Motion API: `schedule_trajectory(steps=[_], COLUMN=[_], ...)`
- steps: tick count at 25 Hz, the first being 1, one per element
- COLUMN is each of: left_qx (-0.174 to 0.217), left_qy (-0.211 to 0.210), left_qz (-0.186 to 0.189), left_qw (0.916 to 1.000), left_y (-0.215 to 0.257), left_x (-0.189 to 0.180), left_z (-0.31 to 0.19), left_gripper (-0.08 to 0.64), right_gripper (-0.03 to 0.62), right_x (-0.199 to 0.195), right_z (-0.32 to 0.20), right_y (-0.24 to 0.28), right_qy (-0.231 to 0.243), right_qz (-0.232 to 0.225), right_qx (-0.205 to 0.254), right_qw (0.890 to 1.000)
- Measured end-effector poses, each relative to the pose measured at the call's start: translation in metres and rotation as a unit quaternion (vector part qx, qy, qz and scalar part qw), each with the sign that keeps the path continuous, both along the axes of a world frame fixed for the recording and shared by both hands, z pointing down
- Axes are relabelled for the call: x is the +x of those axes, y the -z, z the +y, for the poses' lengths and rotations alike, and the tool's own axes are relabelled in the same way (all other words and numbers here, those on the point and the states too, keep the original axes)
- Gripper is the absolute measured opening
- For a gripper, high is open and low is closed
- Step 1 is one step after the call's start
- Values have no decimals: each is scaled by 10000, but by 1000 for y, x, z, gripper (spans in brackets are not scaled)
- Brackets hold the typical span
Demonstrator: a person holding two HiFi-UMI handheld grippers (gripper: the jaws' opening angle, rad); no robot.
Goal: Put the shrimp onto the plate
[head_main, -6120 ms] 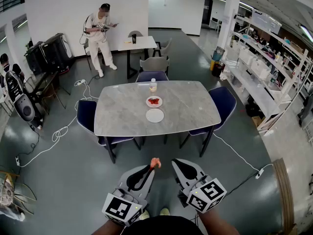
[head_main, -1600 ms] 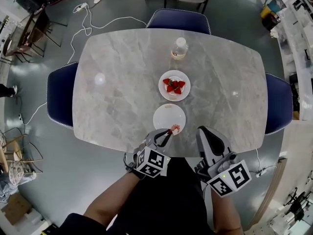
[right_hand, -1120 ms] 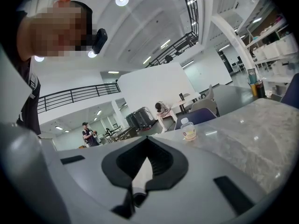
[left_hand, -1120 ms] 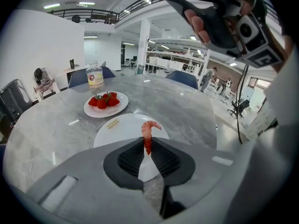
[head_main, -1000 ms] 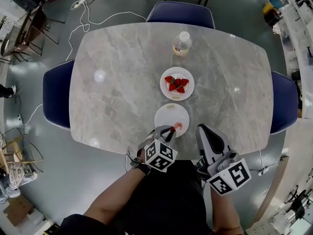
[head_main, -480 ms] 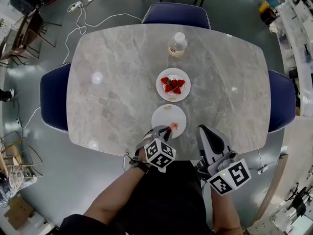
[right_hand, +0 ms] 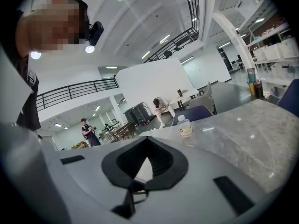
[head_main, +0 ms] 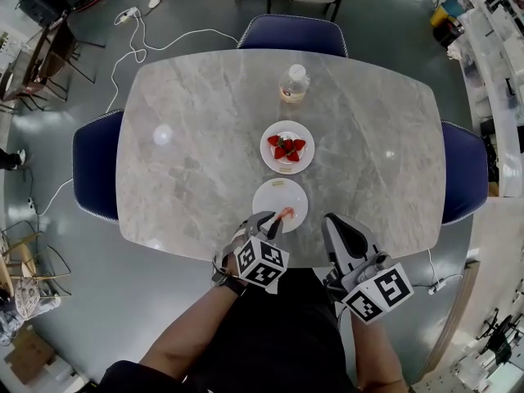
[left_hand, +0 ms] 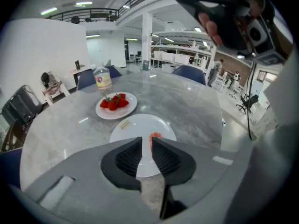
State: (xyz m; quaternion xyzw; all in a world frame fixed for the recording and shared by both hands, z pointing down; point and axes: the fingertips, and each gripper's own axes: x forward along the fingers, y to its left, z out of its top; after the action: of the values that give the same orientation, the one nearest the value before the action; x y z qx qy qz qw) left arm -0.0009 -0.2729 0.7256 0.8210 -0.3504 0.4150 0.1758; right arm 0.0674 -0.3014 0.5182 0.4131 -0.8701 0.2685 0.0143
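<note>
Grey marble table (head_main: 205, 162) fills the middle of the head view, with blue chairs (head_main: 97, 174) at its left, right and top edges. An empty white plate (head_main: 270, 201) sits near the lower edge of the table, just below a plate of strawberries (head_main: 304, 160) and a bottle (head_main: 294, 83). At the plate's lower rim the left gripper (head_main: 277, 219) holds the shrimp (head_main: 285, 214) over the plate. The right gripper (head_main: 332, 223) hangs at the table's edge, apart from both plates.

In the left gripper view the left gripper (left_hand: 146, 141) has its jaws drawn close, pinching the pink shrimp (left_hand: 154, 136) at their tips above the plate (left_hand: 135, 125). By my reading only the release is left. Bare marble lies all around, and the strawberries (left_hand: 114, 103) are near but clear.

In the right gripper view the right gripper (right_hand: 147, 148) shows its jaws closed on nothing, with open tabletop (right_hand: 243, 129) and the bottle (right_hand: 185, 126) beyond.
</note>
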Motion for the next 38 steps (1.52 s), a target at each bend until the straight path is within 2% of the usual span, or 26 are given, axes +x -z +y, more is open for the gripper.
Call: schedule_trajectory(steps=[3, 9, 10, 15, 20, 25, 33, 38], left_qx=[245, 952, 1065, 1533, 1859, 2116, 2390, 2523], left_qy=[287, 420, 444, 569, 627, 637, 576, 545], left_qz=[219, 795, 936, 1703, 2291, 2586, 2941, 2991], left_qw=[9990, 9914, 9889, 9717, 9534, 9404, 9236, 9186], left_y=[36, 125, 140, 217, 277, 322, 366, 377], left_x=[-8, -8, -7, 0, 4, 4, 9, 13], left_z=[-6, -8, -8, -3, 5, 9, 17, 22], left_gripper=[51, 39, 8, 8, 8, 8, 8, 8], right_gripper=[2, 2, 2, 2, 2, 2, 2, 2], right_x=[-4, -13, -14, -17, -18, -18, -24, -23], right_z=[2, 12, 14, 22, 31, 32, 38, 40], right_y=[4, 24, 30, 64, 97, 123, 155, 165], right_qy=[69, 219, 242, 366, 454, 465, 502, 519], right_qz=[64, 83, 91, 132, 101, 208, 359, 446], right_qx=[-46, -64, -27, 228, 509, 733, 1132, 1306], right_qw=[9999, 9997, 9997, 9990, 9976, 9960, 9917, 9891])
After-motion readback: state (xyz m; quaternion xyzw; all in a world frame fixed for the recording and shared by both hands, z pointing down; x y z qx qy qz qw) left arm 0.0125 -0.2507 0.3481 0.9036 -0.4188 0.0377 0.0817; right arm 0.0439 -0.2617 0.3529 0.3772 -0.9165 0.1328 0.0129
